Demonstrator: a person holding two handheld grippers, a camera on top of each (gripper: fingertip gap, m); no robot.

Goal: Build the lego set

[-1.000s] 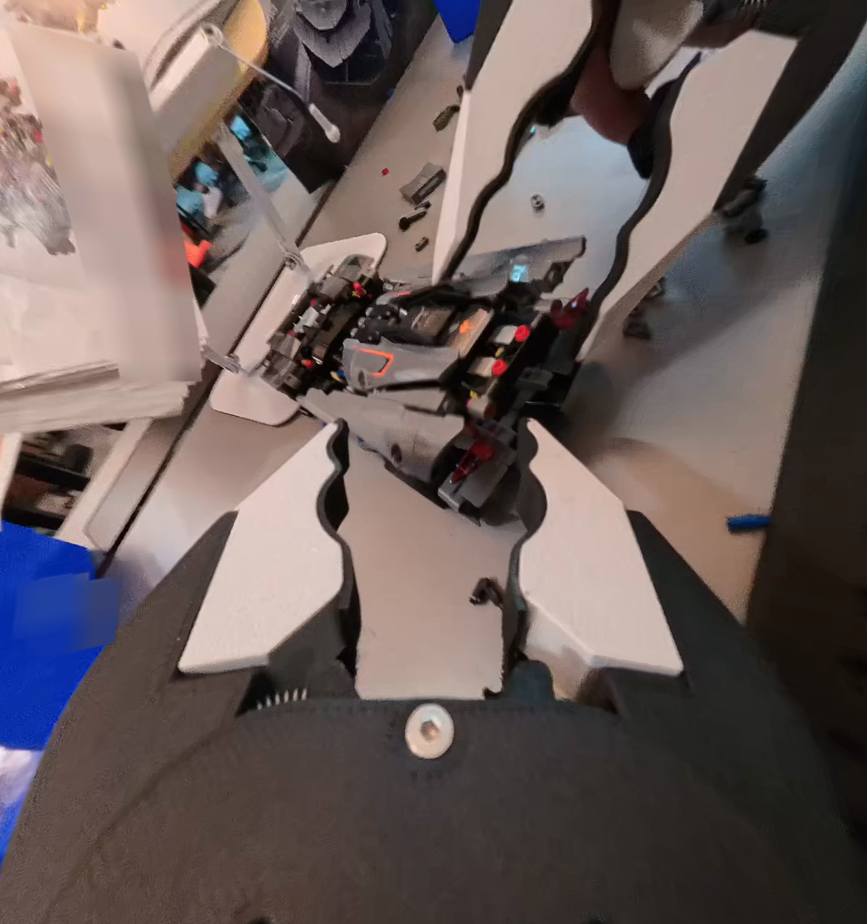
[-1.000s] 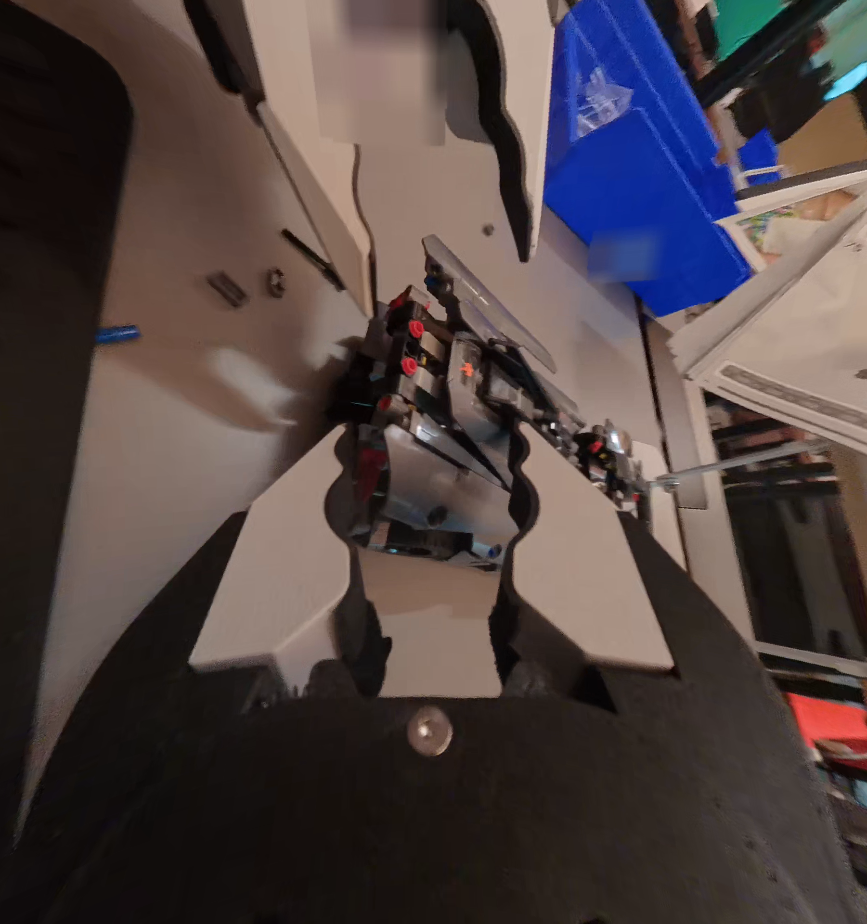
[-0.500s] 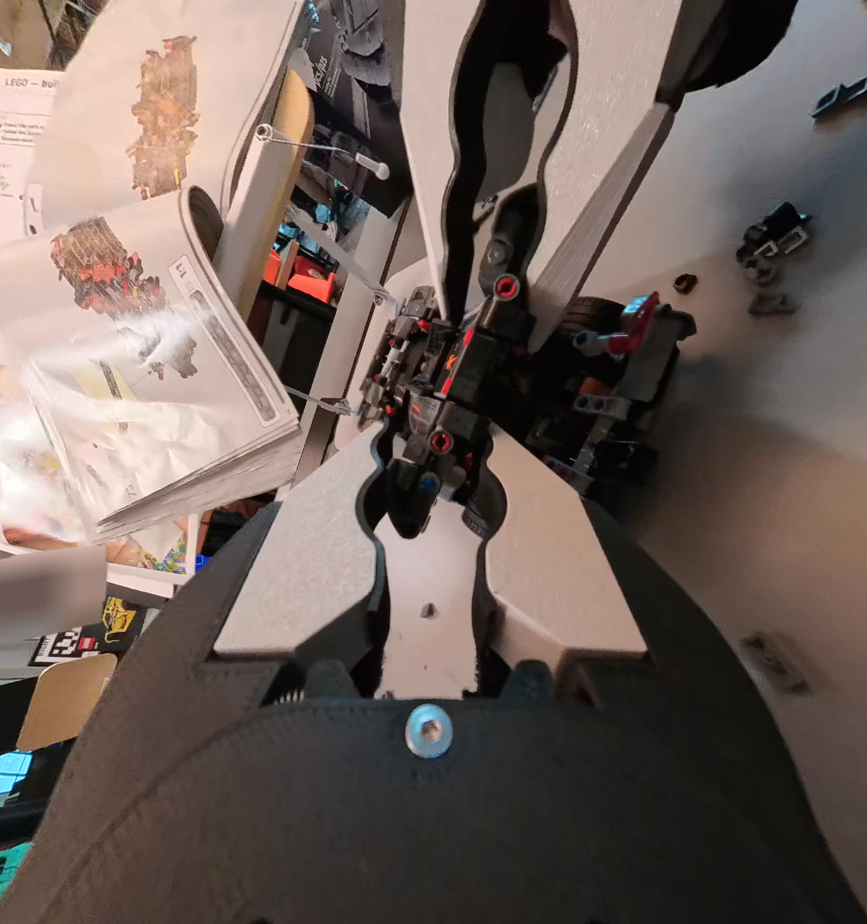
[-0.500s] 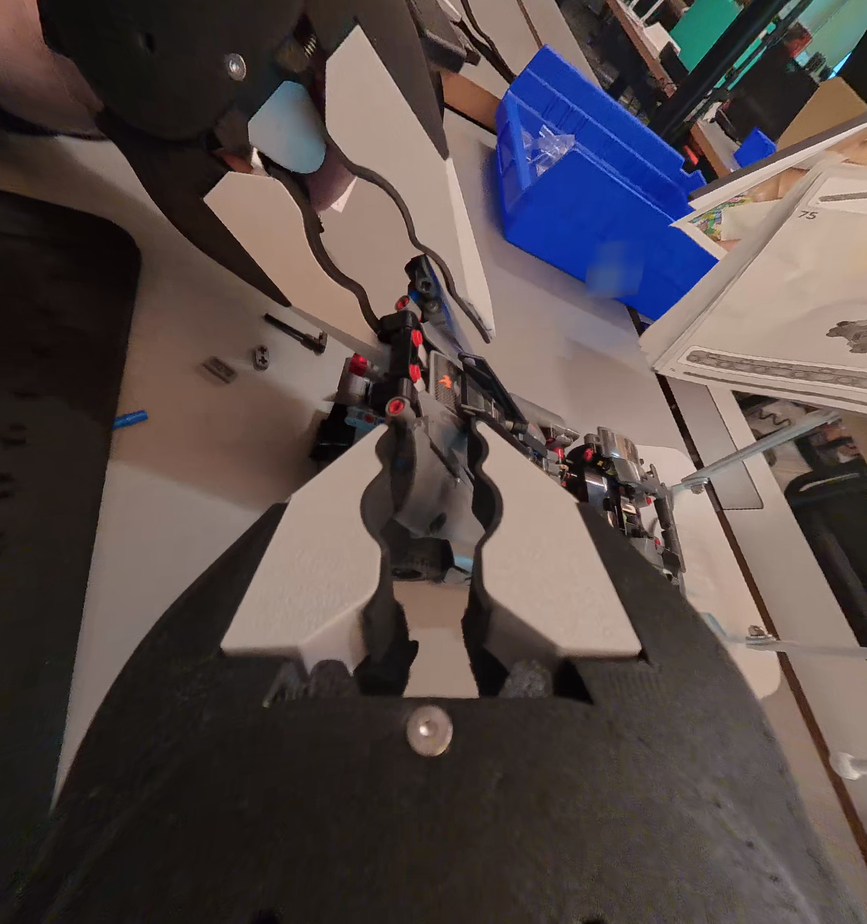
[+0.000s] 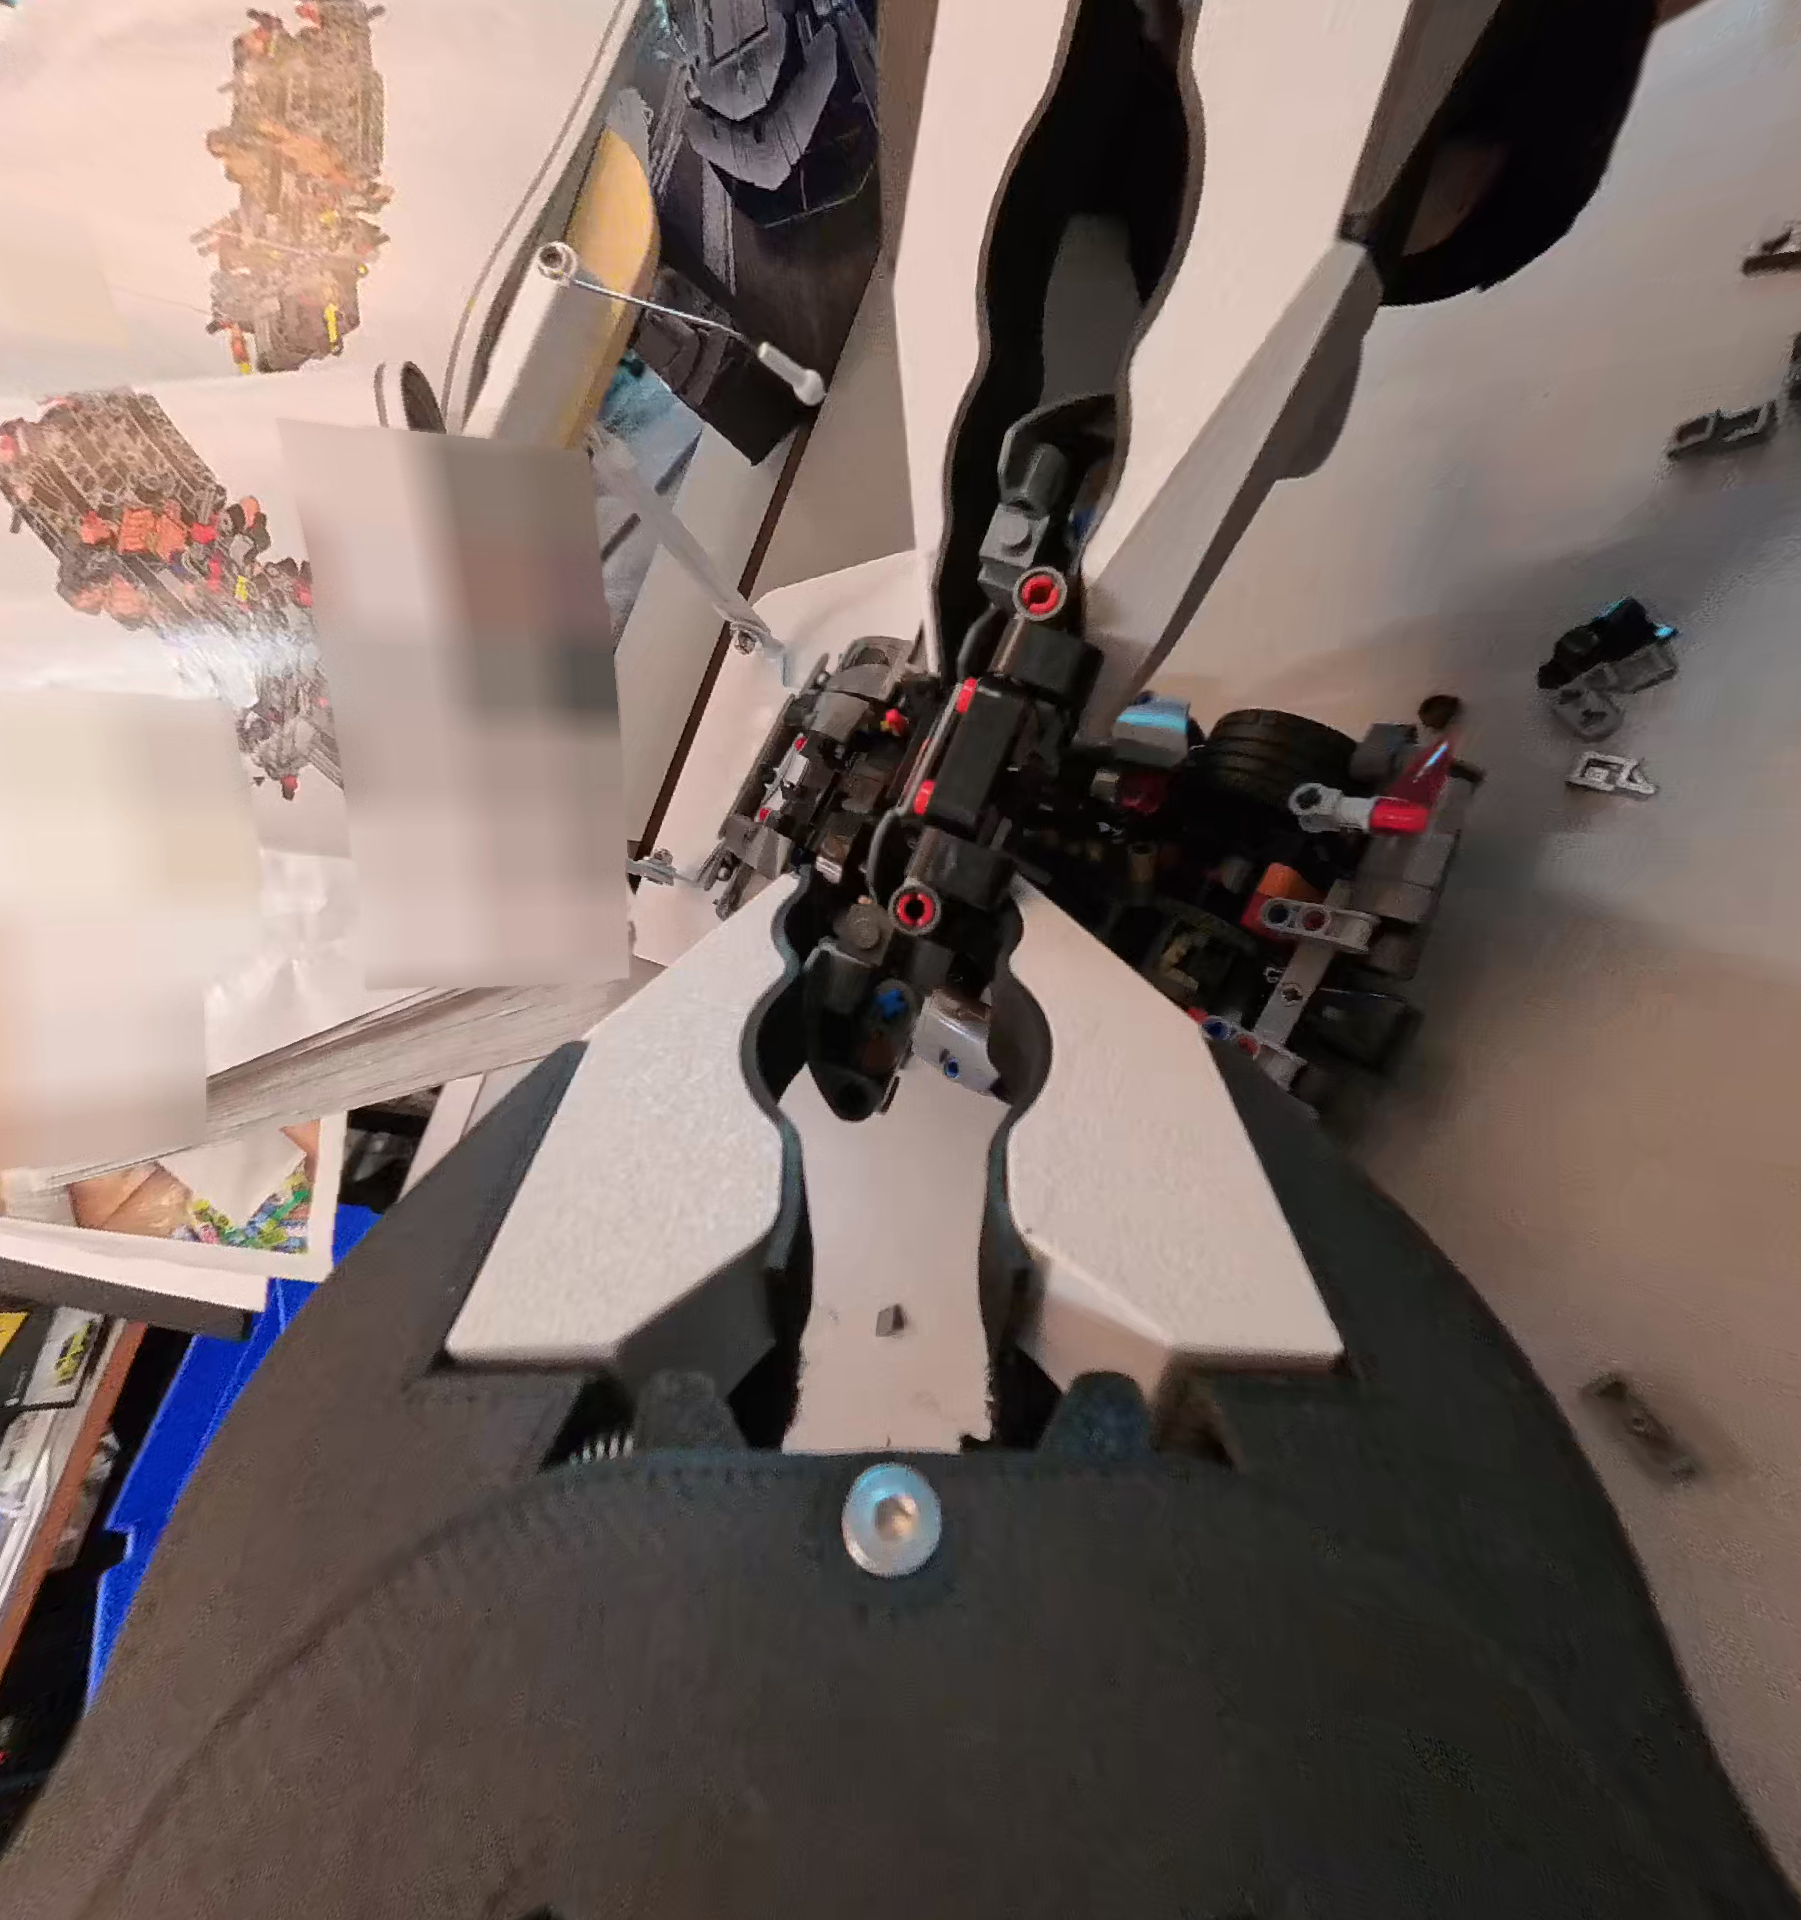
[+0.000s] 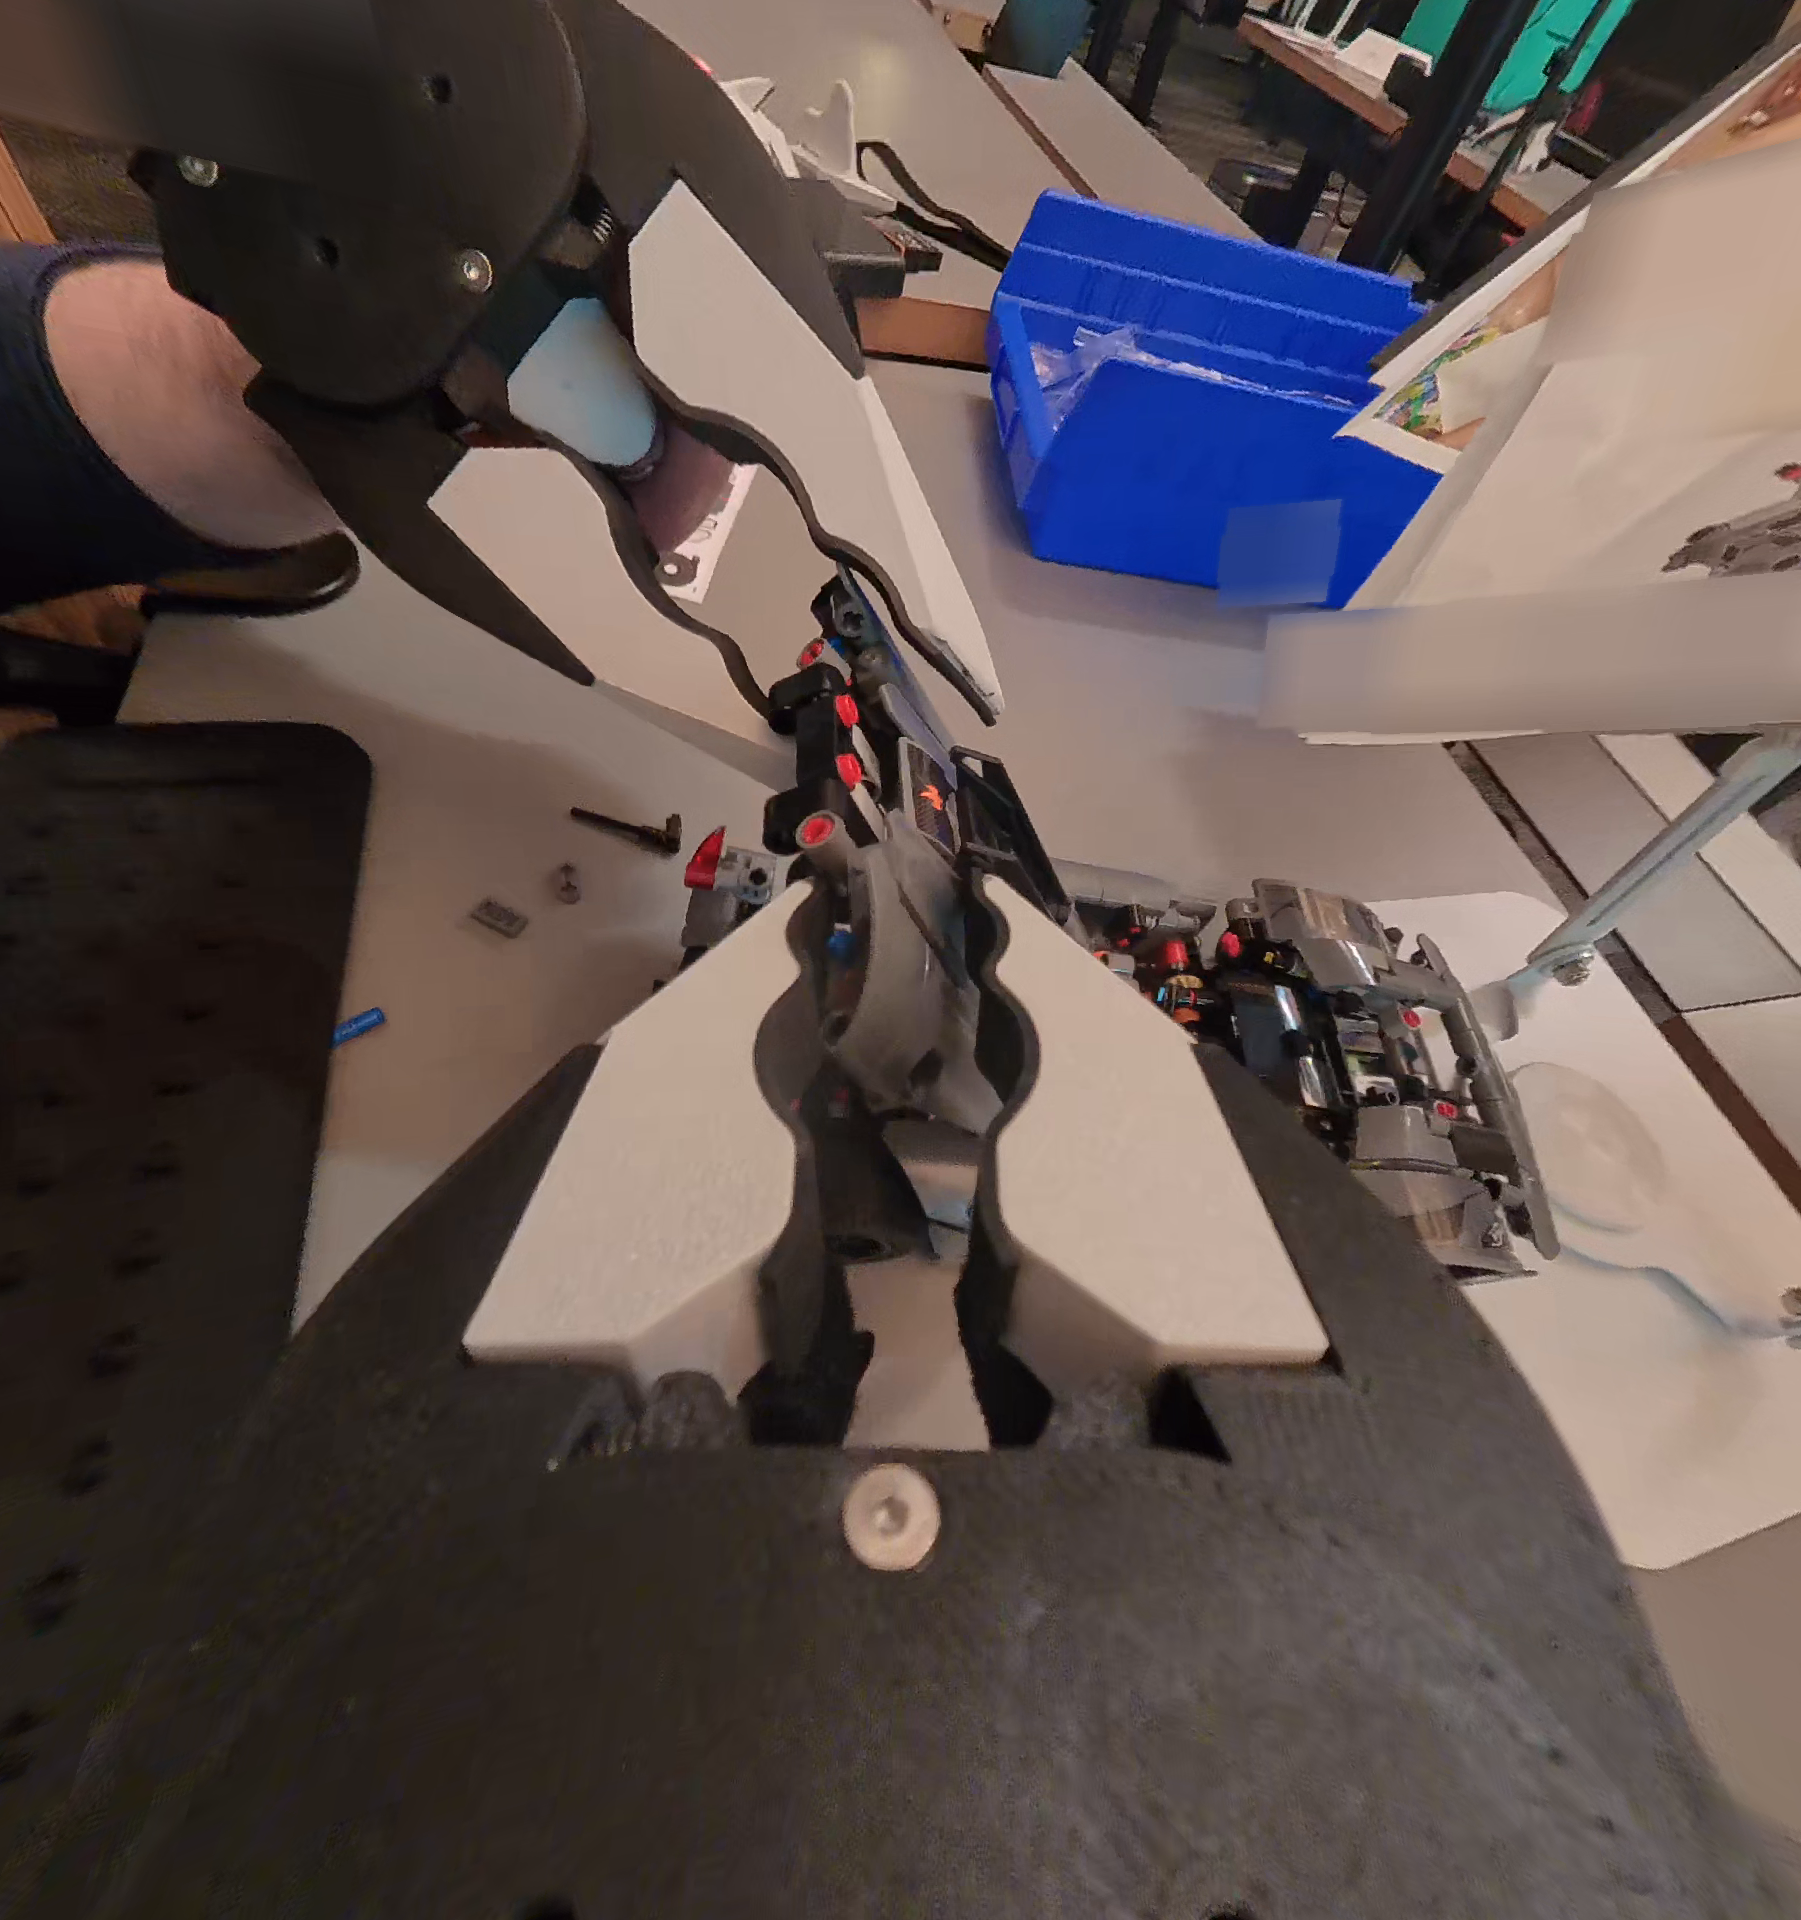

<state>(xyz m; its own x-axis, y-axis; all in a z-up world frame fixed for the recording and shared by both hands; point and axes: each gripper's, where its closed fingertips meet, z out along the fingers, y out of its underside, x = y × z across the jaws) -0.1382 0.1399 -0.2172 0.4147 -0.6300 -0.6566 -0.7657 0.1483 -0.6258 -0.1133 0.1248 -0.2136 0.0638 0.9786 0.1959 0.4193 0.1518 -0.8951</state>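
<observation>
Grey worktable (image 6: 1239,727) with an open instruction booklet (image 5: 127,582) and blue plastic bin (image 6: 1176,457) at its far side. Since a second ago the dark grey-and-black lego vehicle model (image 6: 917,914) has been tipped on edge — left gripper (image 5: 901,935) and right gripper (image 6: 891,914) now clamp opposite ends, fingers closed on it, steadying it for further assembly.

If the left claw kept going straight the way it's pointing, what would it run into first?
It already grips one end of the dark Lego panel assembly, so pushing on drives that piece forward. Beyond it, the first thing in line looks like the right claw, gripping the far end; depth is hard to judge.
</observation>
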